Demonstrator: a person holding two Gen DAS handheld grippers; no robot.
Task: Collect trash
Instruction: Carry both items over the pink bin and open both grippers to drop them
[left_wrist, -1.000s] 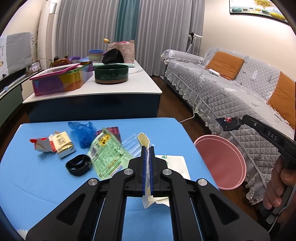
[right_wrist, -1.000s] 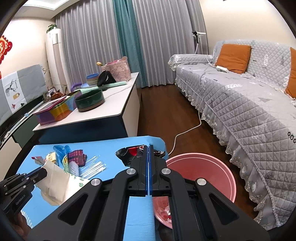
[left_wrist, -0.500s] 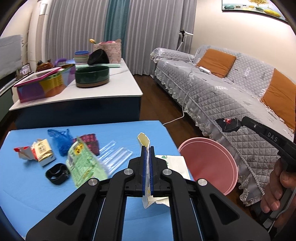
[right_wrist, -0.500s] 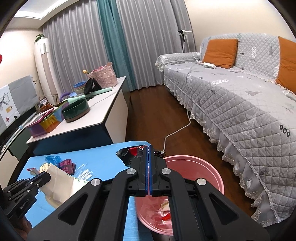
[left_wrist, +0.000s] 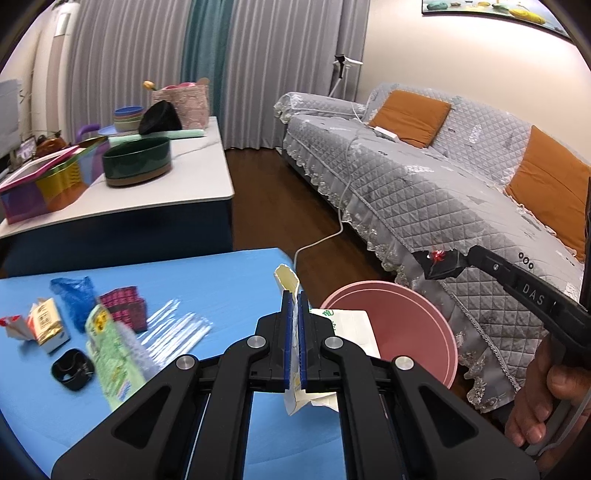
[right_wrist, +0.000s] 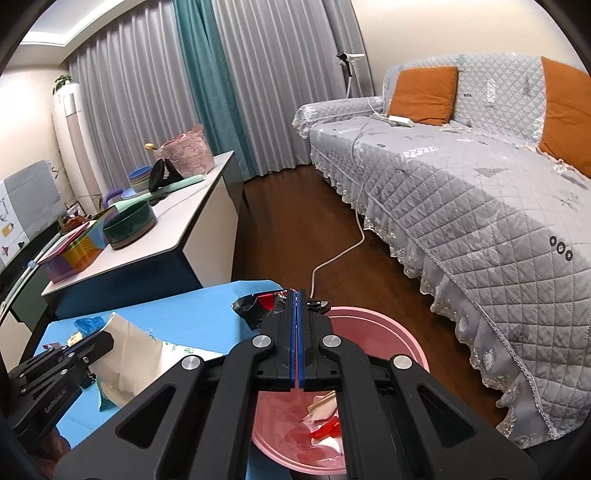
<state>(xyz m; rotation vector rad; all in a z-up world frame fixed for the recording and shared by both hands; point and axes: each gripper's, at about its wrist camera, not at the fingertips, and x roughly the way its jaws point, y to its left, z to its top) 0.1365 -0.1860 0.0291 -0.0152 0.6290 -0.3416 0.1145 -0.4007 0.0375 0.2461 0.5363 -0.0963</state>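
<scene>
My left gripper (left_wrist: 293, 314) is shut on a cream paper bag (left_wrist: 286, 278) held upright over the right end of the blue table (left_wrist: 229, 273). Right of it stands a pink bin (left_wrist: 399, 325). My right gripper (right_wrist: 297, 306) is shut on a black and red foil wrapper (right_wrist: 251, 308) just above the bin's near rim (right_wrist: 384, 321); several scraps lie inside the bin. In the right wrist view my left gripper (right_wrist: 105, 338) shows with the paper bag (right_wrist: 129, 347). On the table lie a green packet (left_wrist: 107, 347), a blue plastic bag (left_wrist: 74, 299), clear wrappers (left_wrist: 173, 328), a dark red packet (left_wrist: 123, 306) and a black cup (left_wrist: 72, 369).
A white-topped low table (left_wrist: 207, 177) with bowls and a coloured box stands behind the blue table. A grey quilted sofa (left_wrist: 424, 192) runs along the right, a white cable (left_wrist: 332, 236) trails on the wood floor. A person's hand (left_wrist: 543, 398) holds the right gripper's handle.
Both grippers have moved right with their loads. The table trash has slid left in the left wrist view. The bin has grown larger and now lies under the right gripper.
</scene>
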